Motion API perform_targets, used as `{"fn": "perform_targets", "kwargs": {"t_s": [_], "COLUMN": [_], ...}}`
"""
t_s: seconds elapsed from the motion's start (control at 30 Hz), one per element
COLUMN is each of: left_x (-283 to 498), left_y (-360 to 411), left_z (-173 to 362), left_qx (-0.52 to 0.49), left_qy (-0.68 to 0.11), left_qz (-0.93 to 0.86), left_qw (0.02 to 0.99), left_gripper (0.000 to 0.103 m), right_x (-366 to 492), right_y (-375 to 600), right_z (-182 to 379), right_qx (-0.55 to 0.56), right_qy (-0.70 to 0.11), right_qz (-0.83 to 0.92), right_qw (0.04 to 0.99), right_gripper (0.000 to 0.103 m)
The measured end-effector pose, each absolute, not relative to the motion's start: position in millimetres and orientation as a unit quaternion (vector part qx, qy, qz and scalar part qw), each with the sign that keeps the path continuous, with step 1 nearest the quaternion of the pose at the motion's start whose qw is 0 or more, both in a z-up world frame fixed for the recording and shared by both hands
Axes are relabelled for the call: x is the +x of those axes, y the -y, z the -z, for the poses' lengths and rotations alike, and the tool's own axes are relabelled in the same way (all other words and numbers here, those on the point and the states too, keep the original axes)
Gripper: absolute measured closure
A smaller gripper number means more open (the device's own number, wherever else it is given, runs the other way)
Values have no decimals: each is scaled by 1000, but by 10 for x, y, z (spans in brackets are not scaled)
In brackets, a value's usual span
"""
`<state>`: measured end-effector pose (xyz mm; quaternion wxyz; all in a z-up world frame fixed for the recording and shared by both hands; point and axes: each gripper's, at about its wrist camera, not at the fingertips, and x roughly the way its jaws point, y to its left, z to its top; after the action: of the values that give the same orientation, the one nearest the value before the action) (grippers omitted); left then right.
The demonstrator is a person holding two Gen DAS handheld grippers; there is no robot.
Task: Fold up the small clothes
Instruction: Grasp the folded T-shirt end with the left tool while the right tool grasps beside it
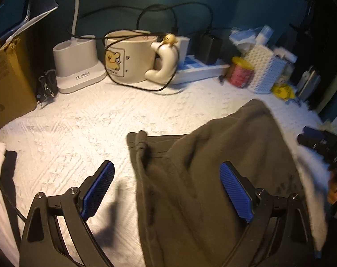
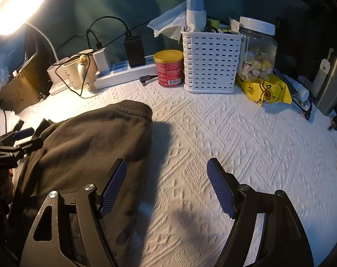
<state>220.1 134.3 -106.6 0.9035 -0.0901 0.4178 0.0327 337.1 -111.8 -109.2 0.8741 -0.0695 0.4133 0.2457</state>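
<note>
A big white bumpy cloth covers the tabletop [image 2: 224,133]. On it lies the dark brown garment [image 1: 190,178], spread near the front edge. It looks like small shorts, with a waistband and a cord at its top left corner, though the picture is blurry so that is a guess. One part of it humps up and seems to lie folded over the rest.

Along the back stand a white basket [image 2: 210,62], a cream mug [image 1: 132,57], a red can [image 2: 169,69] and a yellow bag [image 2: 266,89], all well apart from the garment.

The left gripper [image 1: 167,191] hangs over the garment's left side, jaws wide open and holding nothing. The right gripper [image 2: 167,191] hangs over its right edge, jaws wide open too, one finger over the cloth and one over bare tabletop.

The fold looks partly done. Next, each gripper likely needs to come down, pinch an edge, and lay it flat over the rest.
</note>
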Motion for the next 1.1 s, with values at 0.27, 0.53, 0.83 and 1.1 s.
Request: {"fn": "perform_targets", "kwargs": {"t_s": [0.27, 0.53, 0.83, 1.1], "left_x": [2295, 2419, 2429, 2383], "left_y": [-1279, -1094, -948, -859], "left_z": [1204, 1182, 1174, 1151], "left_qx": [-79, -92, -108, -101], "left_qy": [-441, -436, -425, -417], "left_qz": [1, 63, 86, 72], "left_qw": [894, 893, 895, 900], "left_gripper": [8, 14, 50, 70], "right_x": [3565, 3690, 3500, 3332], "right_y": [1047, 818, 416, 235], "right_z": [1198, 1369, 1429, 1451], "right_qx": [-45, -7, -55, -103], "right_qy": [-422, -441, -419, -401], "right_qz": [-260, -310, -362, -378], "right_qw": [867, 842, 831, 828], "right_gripper": [25, 25, 25, 69]}}
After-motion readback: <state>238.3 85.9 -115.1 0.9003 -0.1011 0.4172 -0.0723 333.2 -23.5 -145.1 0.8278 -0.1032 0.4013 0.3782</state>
